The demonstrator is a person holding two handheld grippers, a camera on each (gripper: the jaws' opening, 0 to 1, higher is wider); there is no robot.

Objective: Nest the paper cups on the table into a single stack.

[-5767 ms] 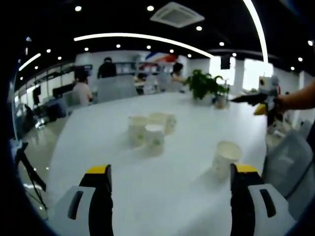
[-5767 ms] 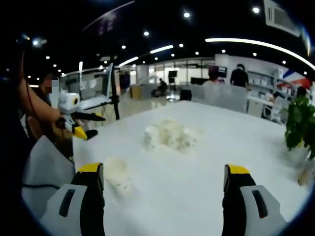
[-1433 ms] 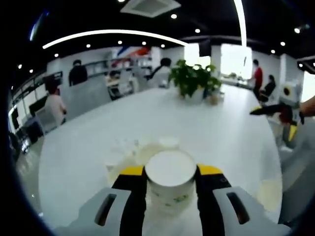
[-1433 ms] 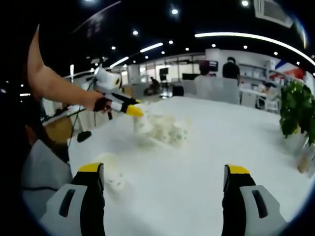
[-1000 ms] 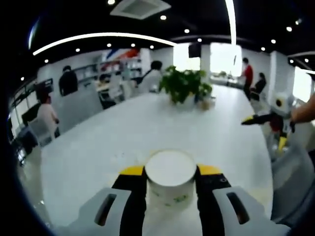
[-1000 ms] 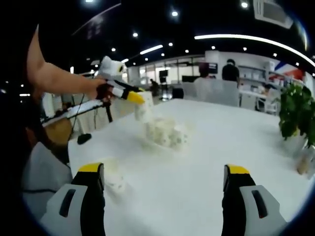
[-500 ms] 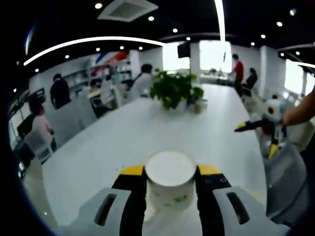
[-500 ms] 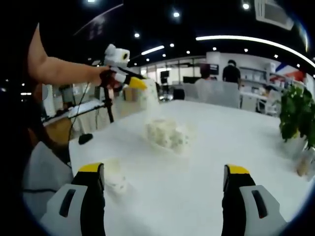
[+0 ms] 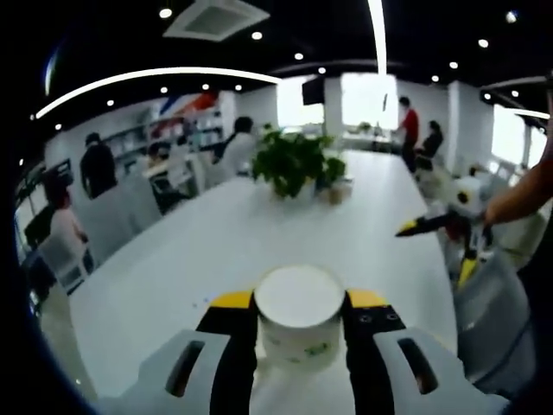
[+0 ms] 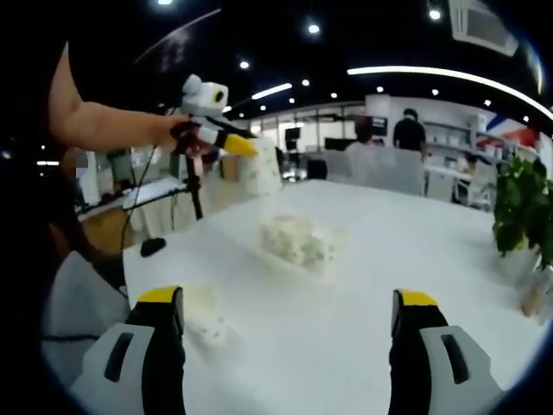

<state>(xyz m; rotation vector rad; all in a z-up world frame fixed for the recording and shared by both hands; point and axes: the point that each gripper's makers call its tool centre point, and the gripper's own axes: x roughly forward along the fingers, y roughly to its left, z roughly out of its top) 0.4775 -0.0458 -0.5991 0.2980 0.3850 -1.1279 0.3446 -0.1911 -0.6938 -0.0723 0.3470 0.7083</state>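
My left gripper [image 9: 300,299] is shut on a white paper cup [image 9: 300,322] with a green print, its open rim facing the camera. In the right gripper view that same left gripper [image 10: 237,145] holds the cup [image 10: 259,175] in the air, above and left of a cluster of paper cups [image 10: 299,240] on the white table [image 10: 406,251]. A single cup [image 10: 204,316] stands near my right gripper's left jaw. My right gripper [image 10: 287,296] is open with nothing between its jaws, and it hangs off the table's edge [image 9: 435,249] in the left gripper view.
A potted plant [image 9: 298,162] stands on the far part of the table [image 9: 207,259], also at the right edge as the plant [image 10: 521,206]. A grey chair back [image 9: 488,311] sits at the right. People and desks fill the office behind.
My left gripper closed on a cup from the cluster and lifted it off the table. Its view has swung toward the plant. The right gripper has hardly moved.
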